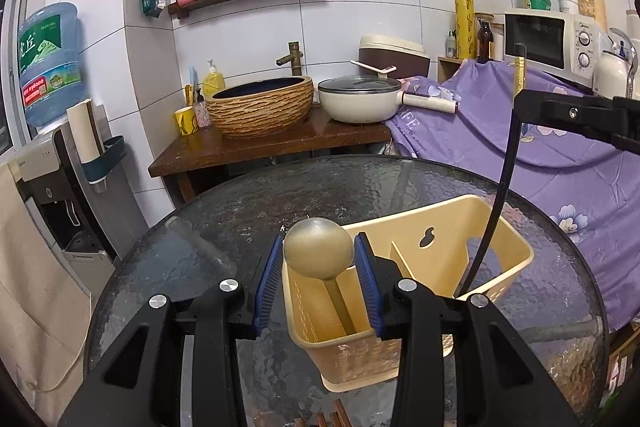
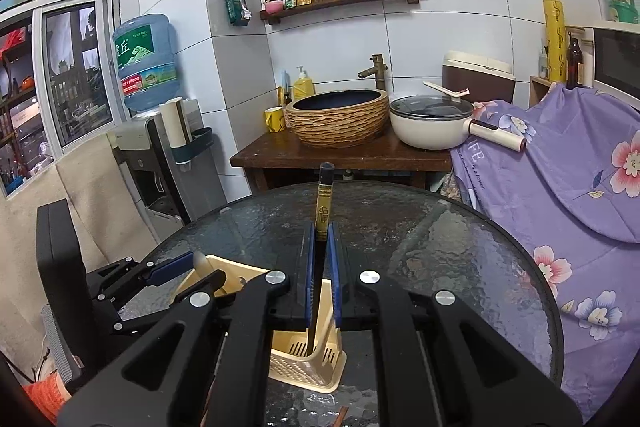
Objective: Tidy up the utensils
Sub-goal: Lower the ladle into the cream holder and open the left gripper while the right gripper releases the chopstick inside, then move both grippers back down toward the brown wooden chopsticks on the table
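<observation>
A cream plastic utensil holder [image 1: 436, 267] with compartments stands on the round glass table [image 1: 240, 219]. My left gripper [image 1: 319, 251] is open around the bowl of a gold spoon [image 1: 319, 247], whose handle stands in the holder's left compartment. My right gripper [image 2: 321, 243] is shut on black chopsticks [image 2: 323, 203] with a gold band; their tips reach down into the holder [image 2: 304, 363]. In the left wrist view the right gripper [image 1: 516, 107] holds the chopsticks [image 1: 500, 187] over the right compartment.
Brown wooden sticks [image 1: 332, 419] lie at the table's near edge. Behind the table are a wooden stand with a basin [image 1: 260, 107] and a white pot [image 1: 360, 99]. A purple floral cloth [image 1: 560, 167] covers furniture on the right. A water dispenser [image 1: 52, 67] stands left.
</observation>
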A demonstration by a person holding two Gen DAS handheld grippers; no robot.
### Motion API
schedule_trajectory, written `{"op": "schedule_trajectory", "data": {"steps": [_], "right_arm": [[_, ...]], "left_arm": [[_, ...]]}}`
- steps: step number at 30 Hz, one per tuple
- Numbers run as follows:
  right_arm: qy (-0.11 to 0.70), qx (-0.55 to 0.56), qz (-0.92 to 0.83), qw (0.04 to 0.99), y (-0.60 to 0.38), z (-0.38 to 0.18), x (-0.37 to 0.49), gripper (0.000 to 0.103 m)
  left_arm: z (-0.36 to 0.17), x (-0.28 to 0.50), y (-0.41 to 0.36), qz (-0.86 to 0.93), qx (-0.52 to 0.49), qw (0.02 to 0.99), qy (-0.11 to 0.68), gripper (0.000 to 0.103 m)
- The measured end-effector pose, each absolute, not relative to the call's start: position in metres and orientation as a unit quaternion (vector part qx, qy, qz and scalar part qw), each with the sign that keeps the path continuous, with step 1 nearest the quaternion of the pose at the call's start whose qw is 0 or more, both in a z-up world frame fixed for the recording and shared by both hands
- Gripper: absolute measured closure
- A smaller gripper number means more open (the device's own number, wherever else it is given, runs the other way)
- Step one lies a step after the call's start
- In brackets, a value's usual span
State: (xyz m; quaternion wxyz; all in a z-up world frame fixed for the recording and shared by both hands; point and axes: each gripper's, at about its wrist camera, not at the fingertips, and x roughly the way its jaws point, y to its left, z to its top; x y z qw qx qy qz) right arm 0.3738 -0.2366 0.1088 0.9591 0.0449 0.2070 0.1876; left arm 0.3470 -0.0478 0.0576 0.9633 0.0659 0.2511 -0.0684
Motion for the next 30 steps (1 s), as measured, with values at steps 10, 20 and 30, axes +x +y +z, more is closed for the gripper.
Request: {"op": "schedule_trajectory", "data": {"steps": [10,20,30], "right_arm": [[0.198,0.058,0.175,0.963,-0.247,0.106,0.369,0.052],[0.226,0.036,0.164,0.959,-0.252,0.074,0.325,0.046],[0.357,0.013,0.162,0.920,-0.237,-0.025,0.303,0.045]], "left_arm": [[0.071,0.327,-0.038,-0.071,0.044,0.972,0.221,0.023],[0.044,0.273,-0.003,-0.024,0.030,0.960,0.276,0.006],[-0.024,0.250,0.020,-0.027,0.002,0.920,0.391,0.030]]}}
